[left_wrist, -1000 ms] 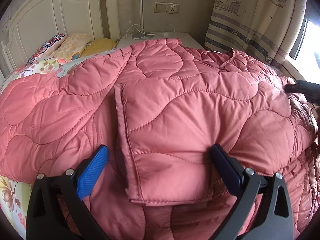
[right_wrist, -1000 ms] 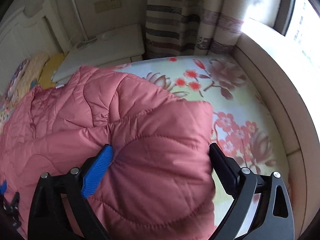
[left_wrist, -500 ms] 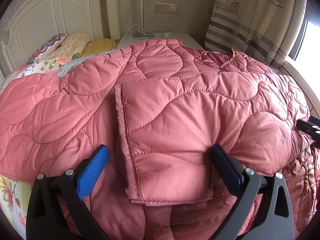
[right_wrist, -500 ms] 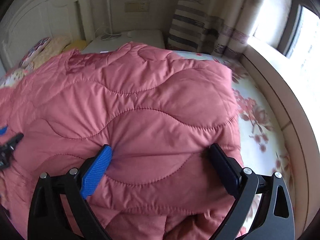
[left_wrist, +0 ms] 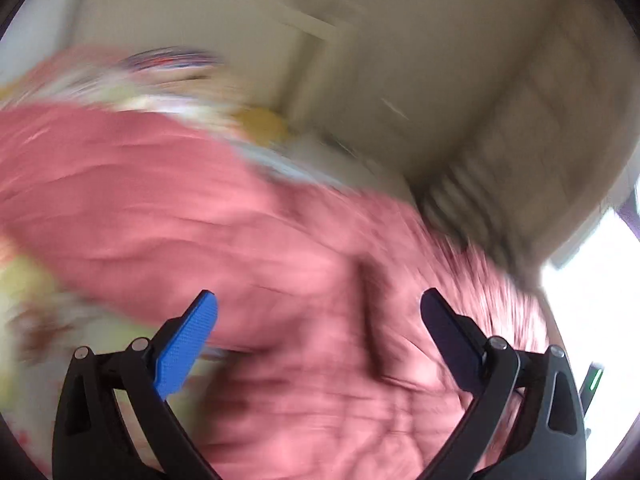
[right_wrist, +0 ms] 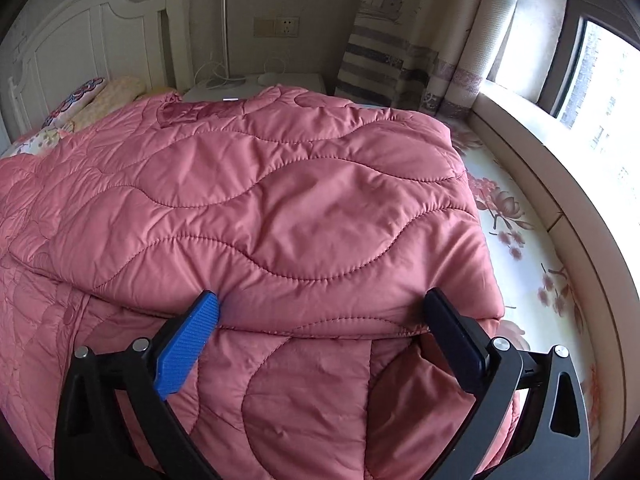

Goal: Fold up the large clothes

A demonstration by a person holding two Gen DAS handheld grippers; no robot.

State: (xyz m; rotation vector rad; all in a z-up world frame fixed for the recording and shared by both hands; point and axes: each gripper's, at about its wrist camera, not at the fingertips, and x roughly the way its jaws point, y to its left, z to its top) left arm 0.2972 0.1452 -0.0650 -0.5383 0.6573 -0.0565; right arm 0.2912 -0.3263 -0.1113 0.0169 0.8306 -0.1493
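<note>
A large pink quilted coat (right_wrist: 280, 216) lies spread on the bed, with one padded part folded over on top and its lower edge just ahead of my right gripper (right_wrist: 320, 316). That gripper is open and empty, its fingers straddling the folded edge. The left wrist view is heavily motion-blurred: the pink coat (left_wrist: 240, 240) fills its lower half, and my left gripper (left_wrist: 316, 312) is open and empty above it.
A floral bedsheet (right_wrist: 520, 240) shows to the right of the coat, bounded by a padded window ledge (right_wrist: 560, 184). Pillows (right_wrist: 100, 96) and a white headboard (right_wrist: 80, 40) stand at the back left, a white nightstand (right_wrist: 260, 80) and striped curtain (right_wrist: 400, 52) behind.
The left gripper has swung sharply, tilting and blurring its view, and has left the pocket area. The right gripper has pulled back slightly; the folded part lies flat over the coat.
</note>
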